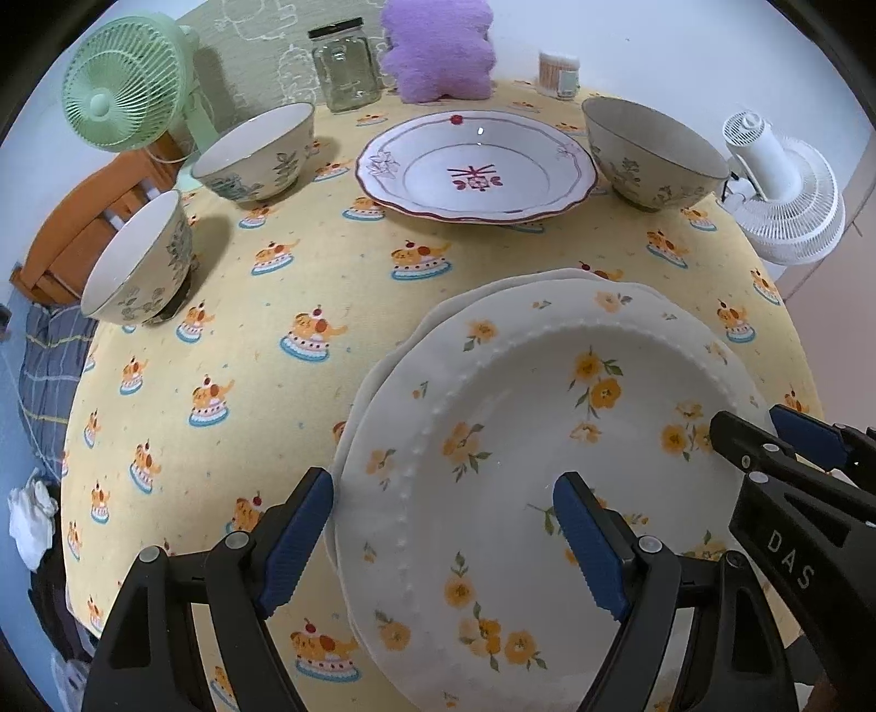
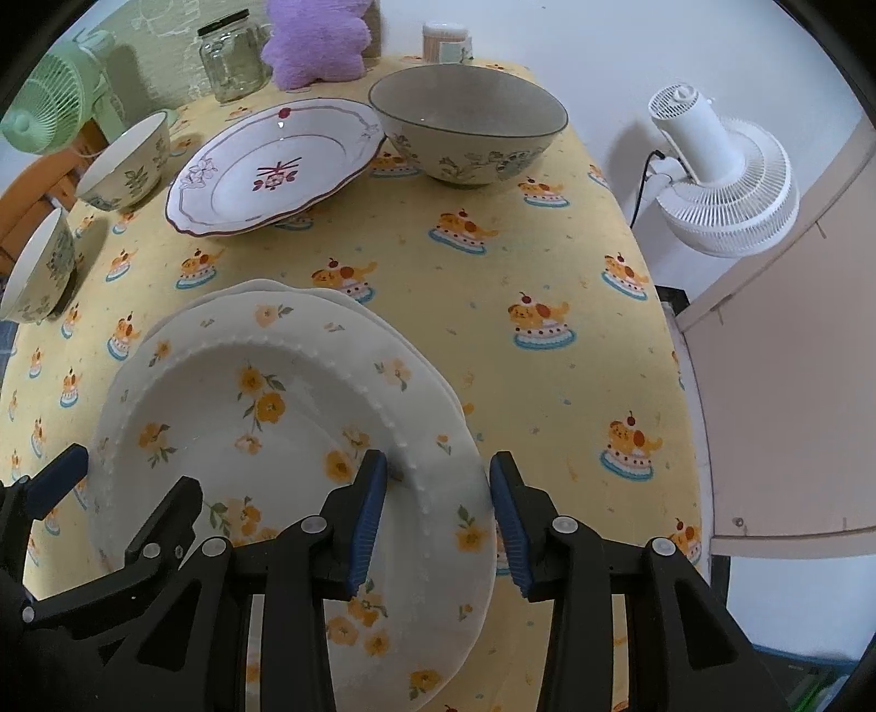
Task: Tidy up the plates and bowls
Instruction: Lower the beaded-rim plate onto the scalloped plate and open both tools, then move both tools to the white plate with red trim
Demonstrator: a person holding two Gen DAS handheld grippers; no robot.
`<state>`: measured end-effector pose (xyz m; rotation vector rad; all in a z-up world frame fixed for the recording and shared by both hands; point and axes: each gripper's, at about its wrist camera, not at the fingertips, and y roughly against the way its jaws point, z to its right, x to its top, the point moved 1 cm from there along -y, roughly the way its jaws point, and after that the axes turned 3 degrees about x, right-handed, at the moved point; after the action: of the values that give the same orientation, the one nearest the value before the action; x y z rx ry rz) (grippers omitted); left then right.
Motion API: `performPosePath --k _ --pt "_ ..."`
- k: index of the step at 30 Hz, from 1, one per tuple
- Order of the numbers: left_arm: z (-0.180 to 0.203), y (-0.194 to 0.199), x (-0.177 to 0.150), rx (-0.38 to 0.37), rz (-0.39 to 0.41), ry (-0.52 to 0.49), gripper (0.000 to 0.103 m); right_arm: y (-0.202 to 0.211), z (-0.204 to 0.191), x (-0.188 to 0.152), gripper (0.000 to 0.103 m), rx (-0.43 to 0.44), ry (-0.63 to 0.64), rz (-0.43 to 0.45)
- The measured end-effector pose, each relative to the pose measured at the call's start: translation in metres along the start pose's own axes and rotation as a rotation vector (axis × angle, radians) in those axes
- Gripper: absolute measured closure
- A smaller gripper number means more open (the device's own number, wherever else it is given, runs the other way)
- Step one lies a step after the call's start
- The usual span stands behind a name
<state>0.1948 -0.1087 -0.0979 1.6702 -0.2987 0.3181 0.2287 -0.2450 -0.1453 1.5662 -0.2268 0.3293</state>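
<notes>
Two handheld grippers straddle opposite edges of a yellow-flowered plate (image 1: 547, 465) at the near end of a table spread with a yellow cartoon-print tablecloth (image 1: 263, 285); the plate already sits on top of a plain white plate (image 1: 378, 372), whose rim shows at its far and left edges, so the first stack appears made.

The left gripper (image 1: 443, 542) stands wide apart, one blue pad outside the plate's left rim and the other over its well, neither pressing on the china; the right gripper (image 2: 438, 526) brackets the right rim, its jaws narrower, yet a gap shows on each side and no clamp on the rim can be seen.

Much of the job looks undone; a red-trimmed plate (image 1: 476, 164) lies alone at the far middle of the table, well apart from the stack; three floral bowls remain unnested, one (image 1: 257, 150) near a green fan (image 1: 126, 93), one (image 1: 142, 263) at the left edge and tilted in the view, one (image 1: 651, 153) at the far right beside a white fan (image 1: 783, 186).

A glass jar (image 1: 345, 65) and a purple plush cushion (image 1: 438, 49) line the back edge.
</notes>
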Motion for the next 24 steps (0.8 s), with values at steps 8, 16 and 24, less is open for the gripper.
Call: performPosePath --k 8,16,24 --pt "-0.019 0.014 -0.004 -0.02 0.033 0.035 0.016 0.013 -0.002 -0.004 0.042 0.032 -0.015 0.02" --pt "-0.053 0.026 -0.001 -0.058 0.064 0.058 0.01 0.046 -0.023 -0.01 0.032 0.017 -0.047 0.106" --pt "-0.078 0.043 0.027 -0.061 0.122 0.048 0.01 0.07 -0.04 0.01 0.031 0.042 -0.095 0.176"
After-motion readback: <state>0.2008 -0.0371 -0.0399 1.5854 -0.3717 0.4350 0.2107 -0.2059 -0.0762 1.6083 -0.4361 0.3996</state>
